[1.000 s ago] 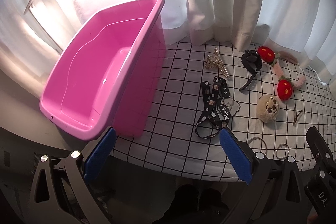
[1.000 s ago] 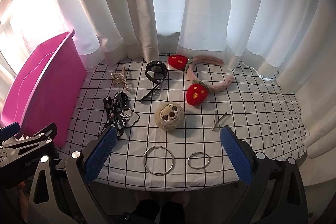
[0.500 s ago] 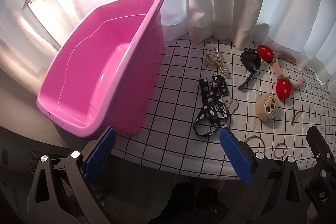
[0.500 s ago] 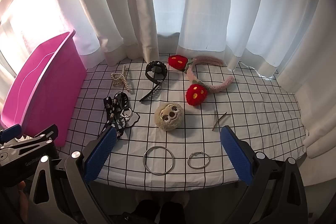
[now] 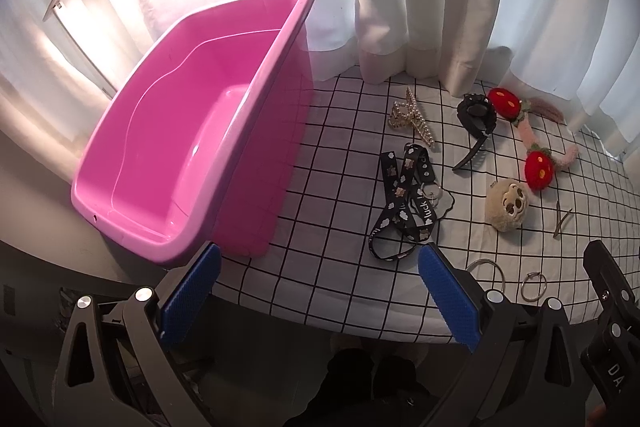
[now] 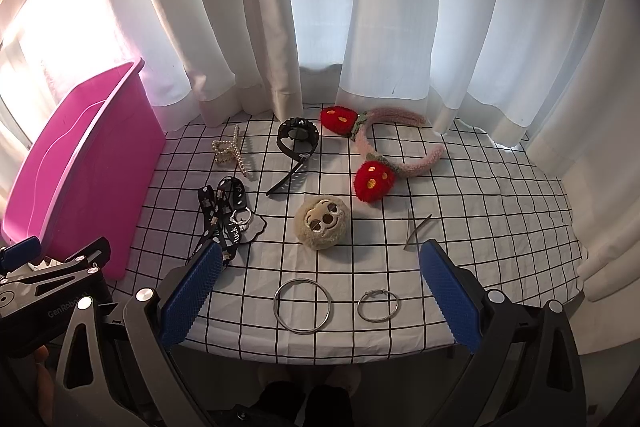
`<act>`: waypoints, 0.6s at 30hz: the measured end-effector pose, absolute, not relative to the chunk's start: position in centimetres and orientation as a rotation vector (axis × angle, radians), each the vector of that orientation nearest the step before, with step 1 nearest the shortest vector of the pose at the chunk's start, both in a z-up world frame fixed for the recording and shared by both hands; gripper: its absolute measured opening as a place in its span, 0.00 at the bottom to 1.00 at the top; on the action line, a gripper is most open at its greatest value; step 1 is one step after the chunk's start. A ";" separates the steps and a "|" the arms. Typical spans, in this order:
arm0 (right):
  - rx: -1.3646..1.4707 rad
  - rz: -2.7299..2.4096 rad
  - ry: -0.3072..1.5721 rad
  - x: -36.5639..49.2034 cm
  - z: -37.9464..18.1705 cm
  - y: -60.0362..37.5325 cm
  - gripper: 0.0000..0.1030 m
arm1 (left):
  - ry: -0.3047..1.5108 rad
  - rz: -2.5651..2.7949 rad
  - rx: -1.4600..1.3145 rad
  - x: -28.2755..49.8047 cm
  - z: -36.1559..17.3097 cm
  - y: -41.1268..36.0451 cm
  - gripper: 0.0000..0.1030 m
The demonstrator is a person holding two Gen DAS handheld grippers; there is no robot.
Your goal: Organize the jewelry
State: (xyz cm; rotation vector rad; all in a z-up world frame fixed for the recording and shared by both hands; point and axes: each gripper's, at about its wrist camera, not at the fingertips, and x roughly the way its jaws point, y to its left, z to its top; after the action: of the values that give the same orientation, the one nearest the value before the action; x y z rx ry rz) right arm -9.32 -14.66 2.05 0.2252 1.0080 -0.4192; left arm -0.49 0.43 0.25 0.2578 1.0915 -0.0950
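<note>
Right gripper (image 6: pixel 318 297) wide apart above two thin silver bangles (image 6: pixel 303 305).

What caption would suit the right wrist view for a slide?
Open right tool above two metal rings, with accessories on the checked cloth beside a pink bin.

Checked cloth table (image 6: pixel 460 195): pink bin (image 6: pixel 92 163), lanyard (image 6: pixel 224 215), headband (image 6: pixel 384 155), two rings (image 6: pixel 303 305).
</note>
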 end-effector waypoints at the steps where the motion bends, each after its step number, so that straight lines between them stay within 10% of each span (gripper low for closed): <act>1: 0.225 -0.419 1.008 -9.3 2.0 -14.6 0.92 | 1.091 -0.095 0.258 -0.5 0.2 0.4 0.94; 18: 0.235 -0.448 1.003 -10.0 2.0 -14.3 0.92 | 1.089 -0.130 0.276 -0.8 0.2 0.4 0.94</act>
State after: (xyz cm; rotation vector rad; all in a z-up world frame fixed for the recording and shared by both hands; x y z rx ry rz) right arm -10.01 -14.30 2.03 0.2351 1.0028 -0.4478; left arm -0.79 0.41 0.18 0.2758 1.0892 -0.1305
